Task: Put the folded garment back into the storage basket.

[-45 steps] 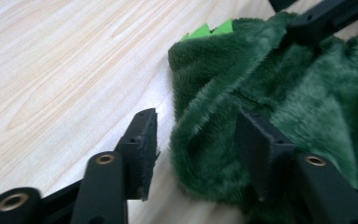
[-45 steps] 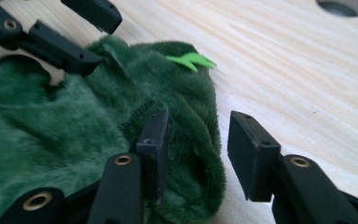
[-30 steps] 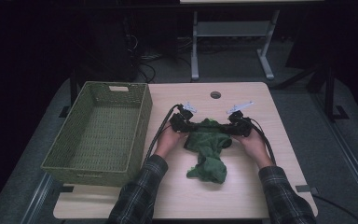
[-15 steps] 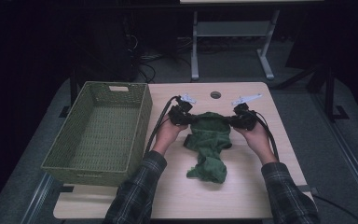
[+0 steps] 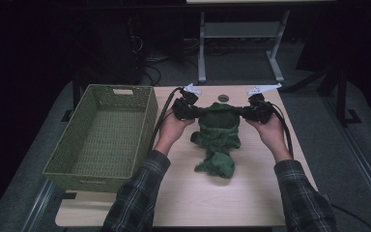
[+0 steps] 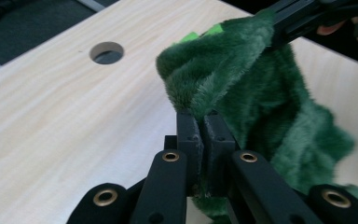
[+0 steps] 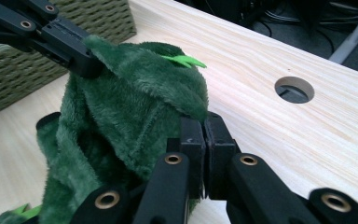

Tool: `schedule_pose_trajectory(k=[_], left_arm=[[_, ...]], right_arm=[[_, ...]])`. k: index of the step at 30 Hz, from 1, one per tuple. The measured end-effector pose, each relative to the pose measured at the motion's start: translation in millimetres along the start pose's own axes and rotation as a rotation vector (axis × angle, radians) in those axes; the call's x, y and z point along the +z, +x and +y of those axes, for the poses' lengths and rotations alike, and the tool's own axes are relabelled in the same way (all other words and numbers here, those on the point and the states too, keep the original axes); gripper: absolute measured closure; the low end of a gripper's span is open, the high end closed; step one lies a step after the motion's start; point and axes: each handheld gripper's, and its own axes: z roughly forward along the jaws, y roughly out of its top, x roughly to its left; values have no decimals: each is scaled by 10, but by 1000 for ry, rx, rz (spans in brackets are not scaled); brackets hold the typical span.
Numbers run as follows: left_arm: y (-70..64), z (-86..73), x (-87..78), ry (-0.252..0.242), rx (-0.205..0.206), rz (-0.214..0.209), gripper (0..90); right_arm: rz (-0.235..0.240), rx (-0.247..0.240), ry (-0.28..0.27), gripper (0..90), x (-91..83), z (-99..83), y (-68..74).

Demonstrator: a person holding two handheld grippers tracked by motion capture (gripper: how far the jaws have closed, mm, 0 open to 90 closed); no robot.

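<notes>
From the high view, we have lifted the green plush cloth [image 5: 217,130] higher and spread it right of the basket [image 5: 101,135]. In the left gripper view, the left gripper [image 6: 204,122] pinches one edge. In the right gripper view, the right gripper [image 7: 204,128] clamps the other, so it seems ready for folding.

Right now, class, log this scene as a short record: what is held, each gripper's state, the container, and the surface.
held item: green plush cloth, lifted at its top edge, lower part resting on the table
left gripper: shut on the cloth's edge
right gripper: shut on the opposite edge
container: woven basket at the person's left, nothing visible inside
surface: light wooden table with a round hole
</notes>
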Motion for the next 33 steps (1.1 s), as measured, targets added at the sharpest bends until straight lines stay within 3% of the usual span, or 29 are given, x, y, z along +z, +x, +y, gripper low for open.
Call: schedule_pose_trajectory(k=[9,14,24,27,33], left_arm=[[-184,-118,-147,2,19,-32,868],[-297,-184,-227,-8,48,-35,868],[-526,-403,-319,-28,66,-76,868],[-598,-483,-362,-29,74,-100,868],[-677,-596,-372,-24,91,-106,868]], right_arm=[[38,-7,-15,878,-104,-144,130],[57,-30,-25,878,-189,-228,222],[85,-81,-49,875,-378,-411,448],[98,-92,-45,875,-432,-489,527],[128,-96,-18,873,-439,-661,640]])
